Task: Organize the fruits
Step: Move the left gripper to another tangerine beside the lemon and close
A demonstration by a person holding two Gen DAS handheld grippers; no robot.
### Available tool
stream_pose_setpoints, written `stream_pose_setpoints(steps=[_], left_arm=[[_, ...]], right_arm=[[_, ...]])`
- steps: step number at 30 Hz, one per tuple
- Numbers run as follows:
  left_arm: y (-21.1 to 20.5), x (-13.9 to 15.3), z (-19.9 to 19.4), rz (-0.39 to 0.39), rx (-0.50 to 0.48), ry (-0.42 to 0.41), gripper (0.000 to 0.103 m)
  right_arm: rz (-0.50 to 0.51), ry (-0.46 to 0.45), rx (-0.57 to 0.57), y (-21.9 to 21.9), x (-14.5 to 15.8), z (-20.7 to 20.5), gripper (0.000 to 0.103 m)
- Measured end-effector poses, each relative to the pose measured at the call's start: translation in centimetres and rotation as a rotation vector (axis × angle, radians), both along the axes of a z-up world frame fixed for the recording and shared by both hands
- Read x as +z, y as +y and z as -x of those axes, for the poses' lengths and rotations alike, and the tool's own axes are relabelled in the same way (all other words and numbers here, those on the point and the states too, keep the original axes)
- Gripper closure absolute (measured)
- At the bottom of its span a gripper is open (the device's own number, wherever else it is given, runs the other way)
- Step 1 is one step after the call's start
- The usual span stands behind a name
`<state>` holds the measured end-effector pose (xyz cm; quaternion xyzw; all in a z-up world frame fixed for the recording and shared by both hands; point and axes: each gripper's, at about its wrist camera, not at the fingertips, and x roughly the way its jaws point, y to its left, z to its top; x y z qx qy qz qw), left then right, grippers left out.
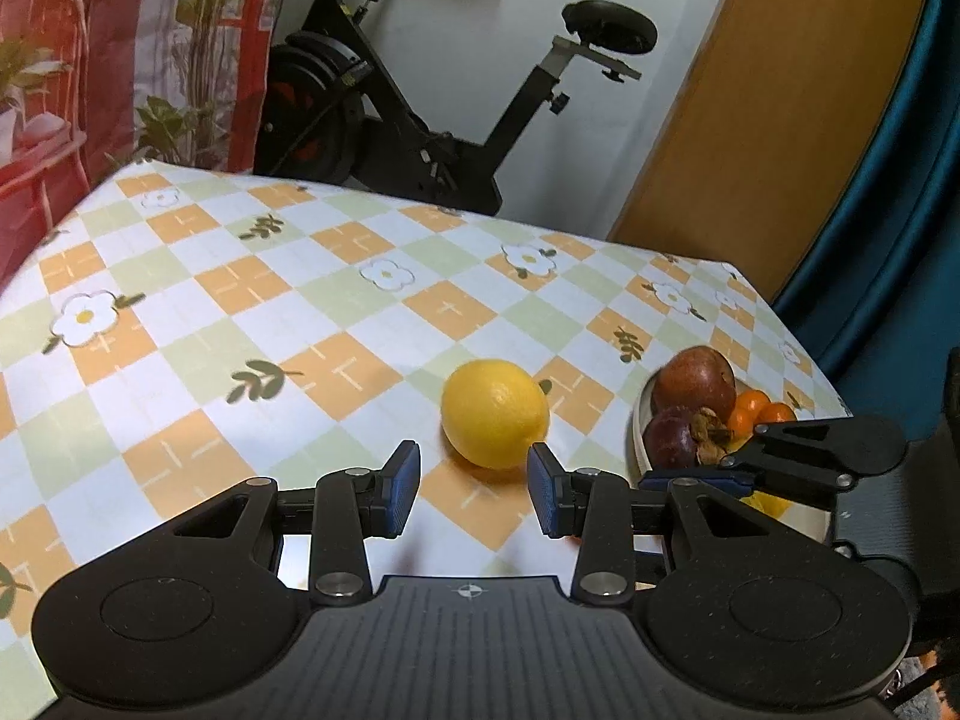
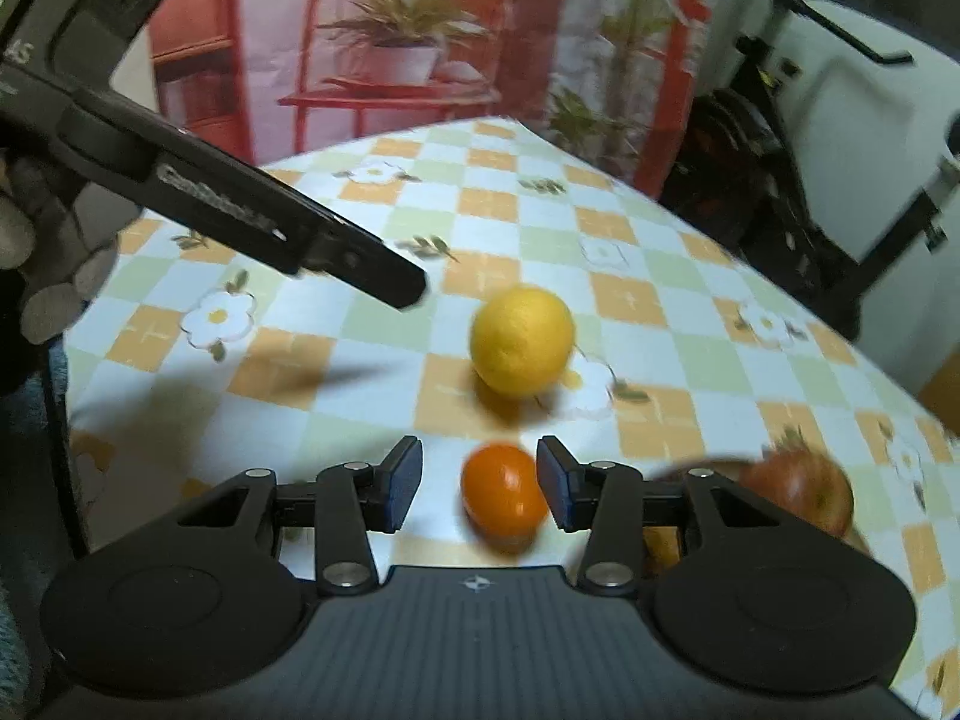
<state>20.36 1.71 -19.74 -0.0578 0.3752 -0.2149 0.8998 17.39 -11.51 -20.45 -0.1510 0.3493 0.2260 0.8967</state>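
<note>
lemon [image 1: 495, 413] lies on the checked surface [image 1: 252, 312] just beyond the empty, part-open left tool [image 1: 474, 483]; right tool [image 2: 478, 483] stands part-open around a small orange [image 2: 503, 495], pads not pressing.

Glossy checked tablecloth [image 1: 336, 324], dimpled waxy lemon [image 1: 495, 411], matt black gripper [image 1: 474, 483].

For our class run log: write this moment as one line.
left gripper: open, before lemon | right gripper: open around small orange | bowl: fruit inside

Both grippers, left gripper [image 1: 471, 483] and right gripper [image 2: 479, 483], are matte black with blue ribbed pads and silver pivot screws.
</note>
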Motion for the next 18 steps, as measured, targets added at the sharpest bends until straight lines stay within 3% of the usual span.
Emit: stream_pose_setpoints(steps=[9,18], left_arm=[[-0.6,-0.8,-0.4,0.031,-0.025,0.035,0.062],[-3.1,-2.7,-1.9,0.027,-0.110,0.117,0.062]], right_arm=[[0.020,0.010,-0.085,-0.3,-1.2,-1.4,0.049],[0.005,-0.016,-0.025,0.3,-1.3,0.0,0.049]])
